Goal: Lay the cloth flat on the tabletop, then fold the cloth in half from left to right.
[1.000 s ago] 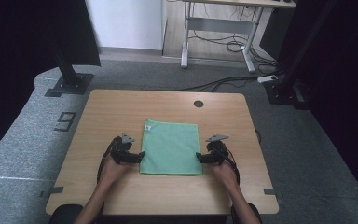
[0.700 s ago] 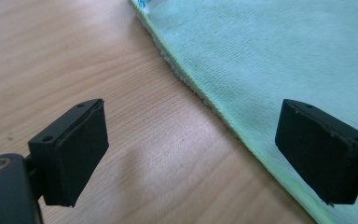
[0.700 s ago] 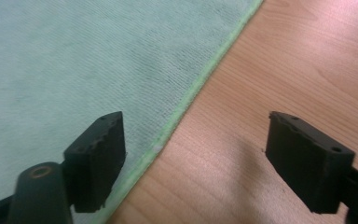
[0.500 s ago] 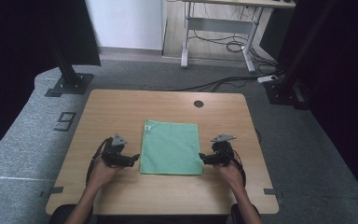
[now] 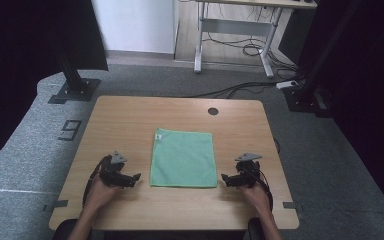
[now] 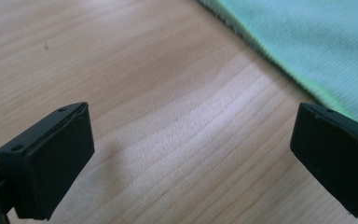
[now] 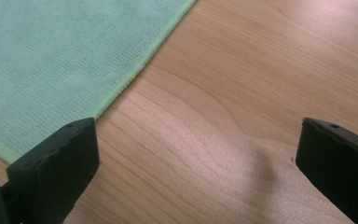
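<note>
The left claw (image 5: pixel 136 178) sits low over the bare wooden surface (image 5: pixel 125 120), just off the lower left corner of the cloth (image 5: pixel 183 158). Its jaws are spread wide with nothing between them, and in the left gripper view they straddle plain wood while the cloth's edge runs past the upper right. That stance looks chosen so the claw can slide in and pinch the near corner. The green cloth lies flat and square in the middle of the surface, a small white tag at its far left corner, well placed for reaching from both sides. The right claw (image 5: pixel 224 177) mirrors this off the lower right corner, also released and empty. In the right gripper view, the cloth's hem passes just beside one jaw.
</note>
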The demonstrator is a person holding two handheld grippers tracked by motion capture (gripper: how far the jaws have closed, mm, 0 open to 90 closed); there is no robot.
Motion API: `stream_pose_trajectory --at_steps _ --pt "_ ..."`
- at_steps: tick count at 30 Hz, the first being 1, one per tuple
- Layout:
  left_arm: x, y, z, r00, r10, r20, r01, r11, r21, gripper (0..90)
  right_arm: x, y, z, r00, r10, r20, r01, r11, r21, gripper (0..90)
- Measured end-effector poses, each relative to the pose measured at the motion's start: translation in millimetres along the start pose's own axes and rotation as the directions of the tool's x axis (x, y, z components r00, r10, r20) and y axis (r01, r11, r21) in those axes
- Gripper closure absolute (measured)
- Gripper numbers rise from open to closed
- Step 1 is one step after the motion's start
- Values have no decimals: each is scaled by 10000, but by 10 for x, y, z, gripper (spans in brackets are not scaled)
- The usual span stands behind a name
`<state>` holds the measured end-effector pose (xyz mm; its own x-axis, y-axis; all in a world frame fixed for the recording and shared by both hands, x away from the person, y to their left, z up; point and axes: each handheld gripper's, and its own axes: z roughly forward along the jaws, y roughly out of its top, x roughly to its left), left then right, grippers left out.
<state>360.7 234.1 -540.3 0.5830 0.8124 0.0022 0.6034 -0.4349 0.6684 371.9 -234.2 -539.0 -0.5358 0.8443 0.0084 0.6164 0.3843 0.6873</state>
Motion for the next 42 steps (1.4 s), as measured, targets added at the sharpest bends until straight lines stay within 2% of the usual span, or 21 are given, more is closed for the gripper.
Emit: stream_pose_trajectory --at_steps 3,9,14,21,35,42 --pt "-10 -33 50 10000 66 -13 -66 9998 190 0 -13 -41 30 10000 42 34 -42 10000 27 0" --pt "3 -44 71 9999 33 133 -35 9999 121 0 -62 -109 81 9997 186 141 -187 9998 91 0" --pt "1 -44 72 9997 94 206 -97 9999 135 0 -87 -153 101 9990 341 288 -329 9986 -413 0" --pt "-23 -51 67 9999 -100 28 100 9999 119 0 -86 -153 101 9989 345 314 -332 9986 -406 0" --pt "-25 -40 76 9999 -124 17 123 9999 118 0 -83 -138 102 9987 395 335 -385 9988 -303 0" --pt "6 40 111 9999 -151 -78 153 9996 216 0 -30 -113 85 9988 447 203 -442 9987 -260 14"
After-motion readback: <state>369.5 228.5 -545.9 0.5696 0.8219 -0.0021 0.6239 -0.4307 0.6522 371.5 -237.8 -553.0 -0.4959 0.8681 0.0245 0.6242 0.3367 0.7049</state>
